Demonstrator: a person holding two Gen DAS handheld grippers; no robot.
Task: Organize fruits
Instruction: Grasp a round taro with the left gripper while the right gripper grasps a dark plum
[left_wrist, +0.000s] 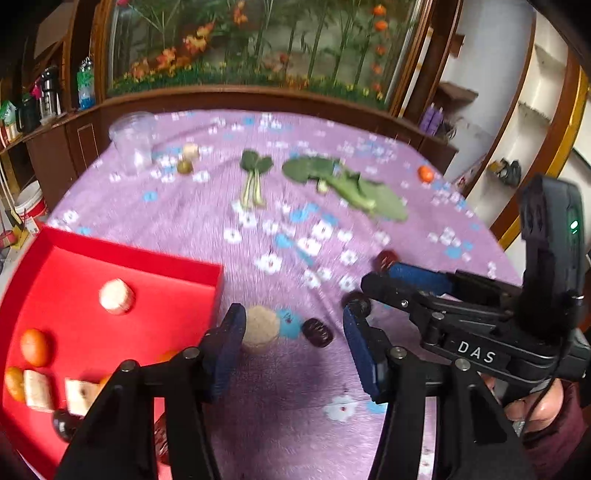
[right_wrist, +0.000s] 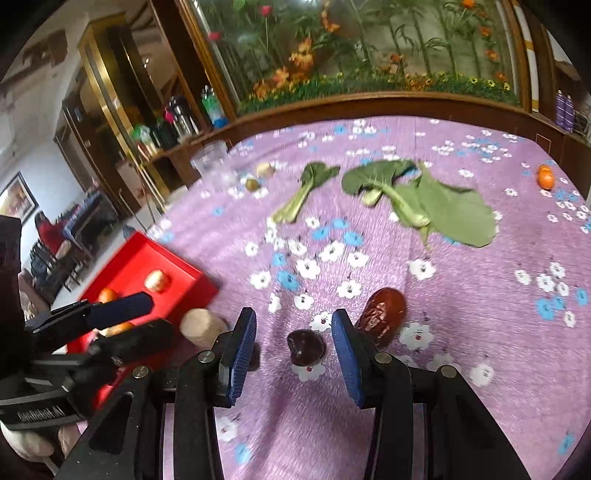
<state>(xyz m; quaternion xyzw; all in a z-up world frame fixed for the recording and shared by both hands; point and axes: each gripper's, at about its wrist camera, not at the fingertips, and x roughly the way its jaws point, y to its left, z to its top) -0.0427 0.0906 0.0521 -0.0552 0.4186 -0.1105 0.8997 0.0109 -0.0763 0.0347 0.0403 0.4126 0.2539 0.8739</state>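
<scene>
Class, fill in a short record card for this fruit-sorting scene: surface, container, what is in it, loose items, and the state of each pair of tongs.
Surface: purple floral tablecloth
Container: red open tray, at the table's left edge
In tray: orange round fruits, pale cylindrical piece
Loose near tongs: dark round fruit, wrinkled red date, beige cylindrical piece
Far side: green leafy vegetables, small orange fruit, clear plastic cup
Left tongs: open, empty
Right tongs: open, either side of the dark round fruit
</scene>
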